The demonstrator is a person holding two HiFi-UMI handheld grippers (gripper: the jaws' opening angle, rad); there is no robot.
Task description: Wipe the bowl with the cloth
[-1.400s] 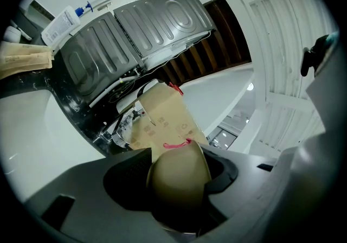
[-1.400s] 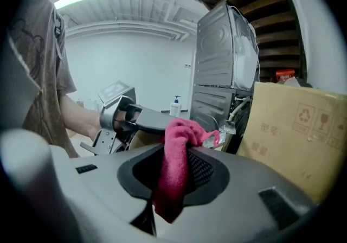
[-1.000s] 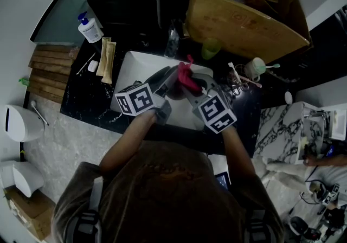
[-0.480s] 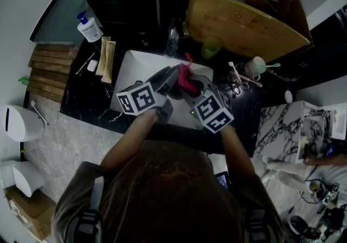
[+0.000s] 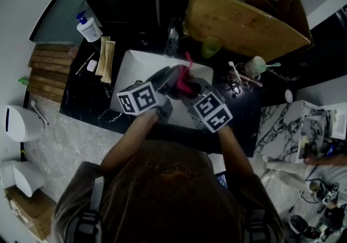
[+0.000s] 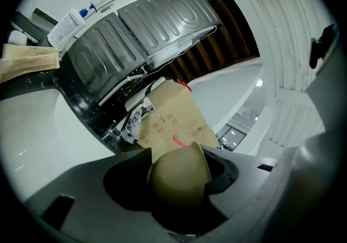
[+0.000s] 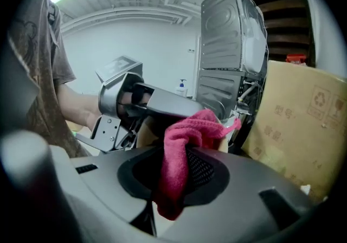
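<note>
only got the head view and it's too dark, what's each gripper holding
Observer: The left gripper is shut on a tan bowl, outside facing its camera.
Operator: and the right one
Observer: The right gripper is shut on a pink cloth that hangs between its jaws.
Operator: is cloth touching the bowl
Observer: Its bunched end sits at the bowl's mouth; pink shows over the rim in the left gripper view.

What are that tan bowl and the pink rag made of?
The tan round bowl looks like matte plastic or perhaps unglazed ceramic: smooth, dull, without glare; the pictures leave it open. The pink cloth looks like soft terry or microfibre fabric: fuzzy ribbed surface, limp folds.
</note>
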